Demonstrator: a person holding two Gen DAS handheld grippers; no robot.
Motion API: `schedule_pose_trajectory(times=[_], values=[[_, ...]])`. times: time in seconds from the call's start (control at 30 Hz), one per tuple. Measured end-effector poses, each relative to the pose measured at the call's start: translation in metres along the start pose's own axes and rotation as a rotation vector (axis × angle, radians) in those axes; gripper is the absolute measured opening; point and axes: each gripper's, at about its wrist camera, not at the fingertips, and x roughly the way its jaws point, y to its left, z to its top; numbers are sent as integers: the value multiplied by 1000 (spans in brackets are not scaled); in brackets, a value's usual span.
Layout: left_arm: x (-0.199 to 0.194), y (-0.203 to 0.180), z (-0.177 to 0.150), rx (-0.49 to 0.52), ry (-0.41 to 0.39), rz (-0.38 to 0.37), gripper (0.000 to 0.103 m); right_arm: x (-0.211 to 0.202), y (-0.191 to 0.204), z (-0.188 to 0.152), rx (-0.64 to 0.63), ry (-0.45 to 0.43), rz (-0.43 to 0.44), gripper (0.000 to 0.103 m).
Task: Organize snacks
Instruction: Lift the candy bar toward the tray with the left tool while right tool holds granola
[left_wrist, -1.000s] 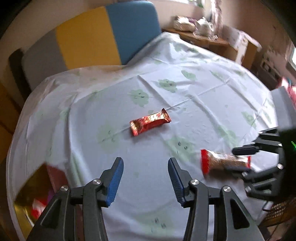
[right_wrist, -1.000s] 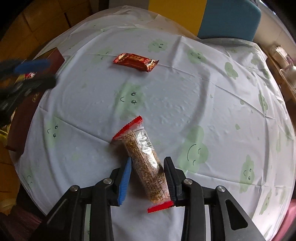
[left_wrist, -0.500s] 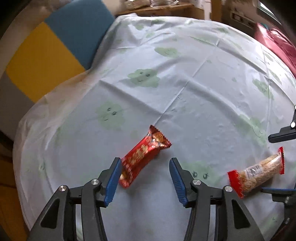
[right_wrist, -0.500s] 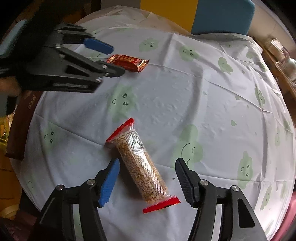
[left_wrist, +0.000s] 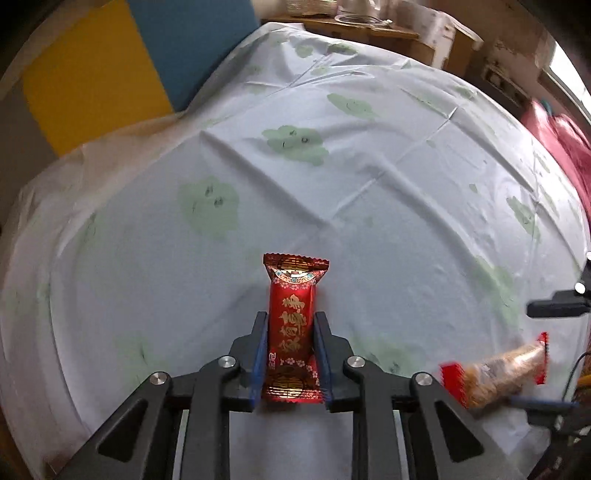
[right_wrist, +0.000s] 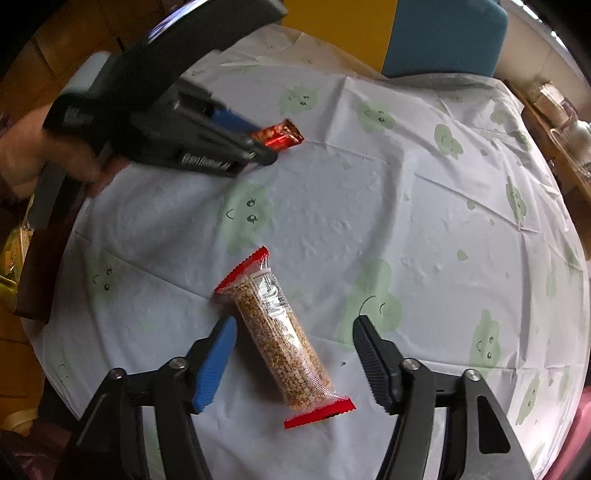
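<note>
Left claw (left_wrist: 290, 363): half a second ago its jaws stood spread either side of the red gold-printed snack bar (left_wrist: 291, 325), which lay askew between them. Now both pads press on the bar's long sides, pinching it lengthwise, with the crimped far end sticking out beyond the fingertips. The bar now lies in line with the claw. From the right wrist view the same claw (right_wrist: 264, 149) shows low at the cloth with only the wrapper end visible past its tips; whether the bar has left the surface (left_wrist: 369, 221) I cannot tell.

Right claw (right_wrist: 291, 363): jaws spread and closing a little. The clear-wrapped grain bar with red ends (right_wrist: 282, 339) lies slantwise between them on the cloud-print cloth, with no pad touching it. A second ago these jaws were much closer on the bar, so that grip was given up.

Reading: first snack is secured, the second is not. Next for the left is probably a lift and carry, though no container shows clearly. The right claw needs to square up to the slanted bar before closing.
</note>
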Motion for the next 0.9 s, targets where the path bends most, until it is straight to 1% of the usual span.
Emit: schedule_pose_trajectory(times=[0.1,0.17,0.27,0.4,0.5,0.6,0.67,0.8,0.9], values=[[-10,-3,-22,-101,-1,0,23,1,-2,0,9,4,-19,58],[-18,-8,-36,-158,7,24,23,1,-6,1,21,1,-22,58],[-30,-16,-60,-216,13,60,23,-3,-12,0,65,-14,-17,58],[-43,-26,-92,-278,-12,83,23,-10,-26,2,142,-43,7,59],[-55,-38,-117,-306,-40,96,23,-14,-33,2,177,-63,30,59],[-64,-51,-135,-306,-68,117,23,-16,-32,2,181,-75,66,61],[-69,-60,-149,-303,-83,132,23,-17,-26,-1,154,-62,90,70],[-76,-73,-169,-295,-121,157,23,-10,-9,-3,84,-28,112,70],[-77,-78,-177,-289,-154,172,24,-2,2,-9,42,10,115,70]])
